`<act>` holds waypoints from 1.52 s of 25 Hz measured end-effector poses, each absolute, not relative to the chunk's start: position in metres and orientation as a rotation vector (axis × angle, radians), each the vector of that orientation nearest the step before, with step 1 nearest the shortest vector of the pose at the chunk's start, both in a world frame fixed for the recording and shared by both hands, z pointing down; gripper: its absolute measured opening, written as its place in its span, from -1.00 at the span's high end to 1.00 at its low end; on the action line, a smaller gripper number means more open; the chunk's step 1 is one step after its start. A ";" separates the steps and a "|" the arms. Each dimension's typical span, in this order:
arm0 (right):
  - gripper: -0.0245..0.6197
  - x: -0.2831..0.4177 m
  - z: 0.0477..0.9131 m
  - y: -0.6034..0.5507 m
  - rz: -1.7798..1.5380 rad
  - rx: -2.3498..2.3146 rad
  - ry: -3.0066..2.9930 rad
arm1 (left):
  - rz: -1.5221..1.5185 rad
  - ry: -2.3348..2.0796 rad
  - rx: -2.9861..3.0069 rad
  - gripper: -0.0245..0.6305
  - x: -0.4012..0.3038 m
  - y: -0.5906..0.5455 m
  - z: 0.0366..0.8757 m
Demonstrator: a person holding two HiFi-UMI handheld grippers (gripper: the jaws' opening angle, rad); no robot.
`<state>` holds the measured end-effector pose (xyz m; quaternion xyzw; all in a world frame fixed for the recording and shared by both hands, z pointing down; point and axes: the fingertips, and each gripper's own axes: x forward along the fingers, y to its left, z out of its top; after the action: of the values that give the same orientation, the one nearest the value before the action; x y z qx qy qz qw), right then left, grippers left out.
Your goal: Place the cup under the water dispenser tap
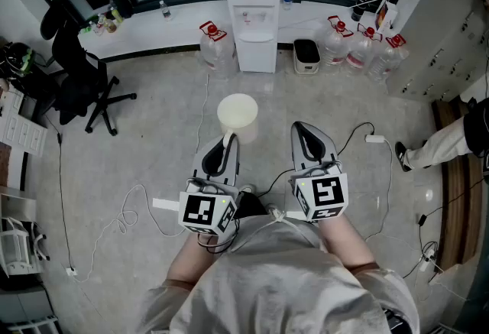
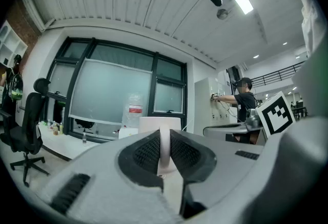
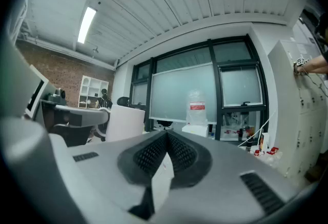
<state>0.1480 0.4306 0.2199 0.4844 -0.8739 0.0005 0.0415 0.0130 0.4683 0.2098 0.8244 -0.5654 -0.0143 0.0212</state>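
Left tool: clenched on the wall of the cup, upright, mid-room
Water dispenser: at the room's far side, well apart from the cup
Right tool: clenched, empty
Floor: smooth grey

Bare floor up to water dispenser, jugs flanking it

Head view down; others level, facing dispenser
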 end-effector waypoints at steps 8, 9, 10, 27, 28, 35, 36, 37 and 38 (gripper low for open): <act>0.84 0.156 0.224 0.426 0.025 1.488 -2.673 | -0.048 -1.750 2.560 0.79 0.021 0.465 0.210; 0.84 0.157 0.225 0.426 0.031 1.490 -2.673 | -0.047 -1.749 2.560 0.79 0.022 0.464 0.211; 0.84 0.158 0.227 0.425 0.041 1.494 -2.673 | -0.044 -1.746 2.559 0.79 0.023 0.464 0.212; 0.84 0.147 0.267 0.299 0.225 1.543 -2.661 | -0.004 -1.673 2.540 0.79 0.002 0.326 0.249; 0.84 0.144 0.267 0.282 0.228 1.552 -2.652 | -0.002 -1.659 2.544 0.79 -0.002 0.307 0.250; 0.84 0.108 0.262 0.141 0.272 1.605 -2.638 | 0.031 -1.555 2.555 0.79 -0.039 0.153 0.254; 0.84 0.102 0.261 0.120 0.279 1.614 -2.636 | 0.037 -1.538 2.557 0.79 -0.045 0.130 0.254; 0.84 0.097 0.261 0.098 0.288 1.621 -2.628 | 0.038 -1.521 2.560 0.79 -0.051 0.106 0.253; 0.84 0.091 0.262 0.078 0.297 1.624 -2.617 | 0.039 -1.508 2.564 0.79 -0.057 0.083 0.252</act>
<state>0.0909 0.0777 0.2619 0.5248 -0.8455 0.0959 0.0237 -0.0566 0.0835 0.2524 0.8589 -0.5051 0.0129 0.0832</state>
